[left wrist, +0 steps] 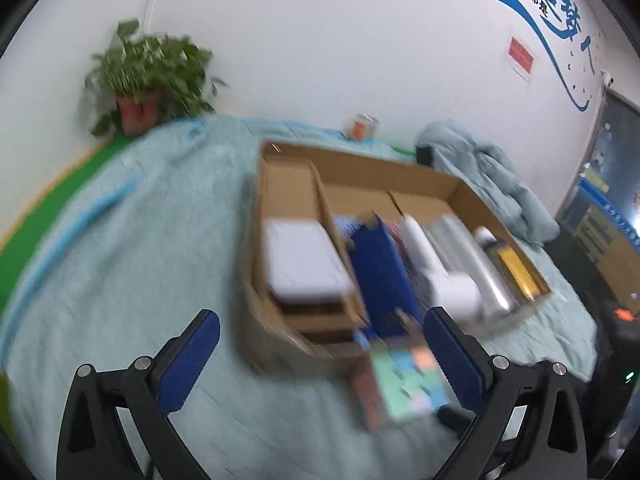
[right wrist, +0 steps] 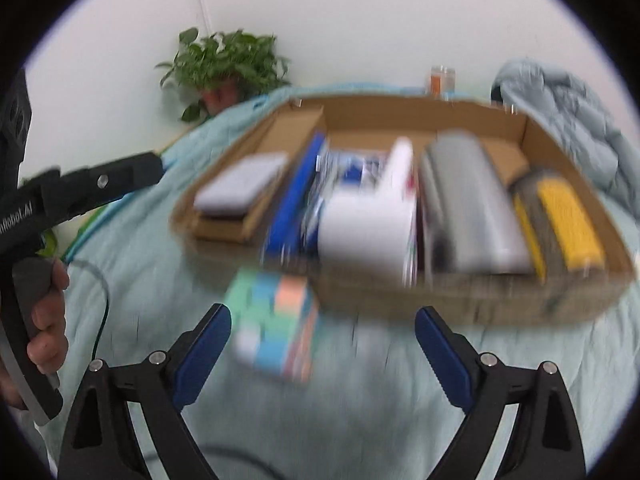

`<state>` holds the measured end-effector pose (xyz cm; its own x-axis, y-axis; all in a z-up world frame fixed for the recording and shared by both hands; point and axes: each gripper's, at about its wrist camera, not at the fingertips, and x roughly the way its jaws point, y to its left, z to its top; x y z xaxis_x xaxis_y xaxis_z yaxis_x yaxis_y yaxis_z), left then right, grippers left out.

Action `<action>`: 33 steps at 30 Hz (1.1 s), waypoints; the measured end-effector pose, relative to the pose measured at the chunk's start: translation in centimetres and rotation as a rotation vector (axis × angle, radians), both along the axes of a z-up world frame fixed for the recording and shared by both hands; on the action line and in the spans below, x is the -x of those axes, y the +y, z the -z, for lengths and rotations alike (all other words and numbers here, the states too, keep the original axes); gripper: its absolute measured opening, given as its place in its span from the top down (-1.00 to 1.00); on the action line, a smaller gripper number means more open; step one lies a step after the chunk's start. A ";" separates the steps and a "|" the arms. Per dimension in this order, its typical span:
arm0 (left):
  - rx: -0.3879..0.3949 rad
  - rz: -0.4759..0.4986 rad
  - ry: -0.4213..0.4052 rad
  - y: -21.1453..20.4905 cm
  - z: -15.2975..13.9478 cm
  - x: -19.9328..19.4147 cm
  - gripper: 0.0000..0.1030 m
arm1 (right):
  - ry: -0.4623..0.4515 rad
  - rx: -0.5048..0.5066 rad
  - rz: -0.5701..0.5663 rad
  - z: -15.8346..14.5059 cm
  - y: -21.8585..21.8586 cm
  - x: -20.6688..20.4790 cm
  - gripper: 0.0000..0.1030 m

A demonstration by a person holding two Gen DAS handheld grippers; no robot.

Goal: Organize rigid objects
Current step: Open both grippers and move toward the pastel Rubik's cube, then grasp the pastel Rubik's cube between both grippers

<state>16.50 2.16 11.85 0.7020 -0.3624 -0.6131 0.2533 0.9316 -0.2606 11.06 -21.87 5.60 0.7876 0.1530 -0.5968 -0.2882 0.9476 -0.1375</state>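
Observation:
A partitioned cardboard box (left wrist: 360,162) (right wrist: 400,106) rests on a teal blanket (left wrist: 140,240). Inside lie a white flat case (left wrist: 300,260) (right wrist: 244,182), a blue box (left wrist: 380,268) (right wrist: 296,196), a white bottle (left wrist: 432,264) (right wrist: 372,224), a silver cylinder (left wrist: 476,264) (right wrist: 468,204) and a yellow-labelled bottle (left wrist: 516,268) (right wrist: 568,220). A small pastel-coloured box (left wrist: 408,384) (right wrist: 272,328) lies on the blanket just in front of the cardboard box. My left gripper (left wrist: 322,314) is open, and the pastel box is by its right finger. My right gripper (right wrist: 323,310) is open and holds nothing, with the pastel box near its left finger. Both views are blurred.
A potted plant (left wrist: 144,76) (right wrist: 228,64) and an orange can (left wrist: 362,126) (right wrist: 442,78) stand by the white wall. A crumpled pale-blue quilt (left wrist: 488,176) (right wrist: 560,112) lies at the back right. A person's hand (right wrist: 48,320) grips the left tool's handle, beside a thin cable (right wrist: 104,300).

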 end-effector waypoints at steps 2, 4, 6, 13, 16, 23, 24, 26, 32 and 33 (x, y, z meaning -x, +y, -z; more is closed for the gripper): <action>0.050 0.024 0.035 -1.3 1.3 1.0 -0.99 | 0.040 -0.014 -0.039 1.3 -0.7 1.1 -0.81; 0.096 0.042 0.091 -2.3 2.9 1.3 -0.99 | 0.046 -0.004 -0.096 1.9 -1.0 2.1 -0.81; 0.115 0.063 0.147 -3.3 4.1 1.4 -0.99 | 0.031 0.006 -0.151 1.9 -1.5 3.3 -0.81; 0.171 0.062 0.241 -4.6 6.3 -0.6 -0.99 | 0.070 0.010 -0.236 2.0 -2.6 3.5 -0.81; 0.155 0.061 0.300 -5.3 7.4 -2.1 -0.91 | 0.085 -0.004 -0.221 2.4 -2.1 1.8 -0.81; 0.175 0.131 0.412 -6.9 9.5 -3.6 -0.49 | 0.109 0.031 -0.226 4.1 -0.4 -0.4 -0.75; 0.174 0.134 0.409 -7.0 9.5 -3.6 -0.49 | 0.110 0.036 -0.228 4.2 -0.1 -0.7 -0.66; 0.170 0.145 0.408 -7.1 9.5 -3.5 -0.45 | 0.117 0.037 -0.240 4.2 0.4 -1.1 -0.48; 0.164 0.201 0.407 -8.4 9.0 -0.6 -0.31 | 0.136 -0.001 -0.263 4.3 0.3 -0.5 -0.35; 0.147 0.207 0.399 -8.9 8.9 0.1 -0.31 | 0.129 0.000 -0.256 4.5 0.2 0.0 -0.35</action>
<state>16.35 -6.69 2.96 0.3261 -0.5728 -0.7520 0.2831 0.8182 -0.5004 11.04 -21.70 1.06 0.6408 0.3367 -0.6899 -0.5331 0.8418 -0.0843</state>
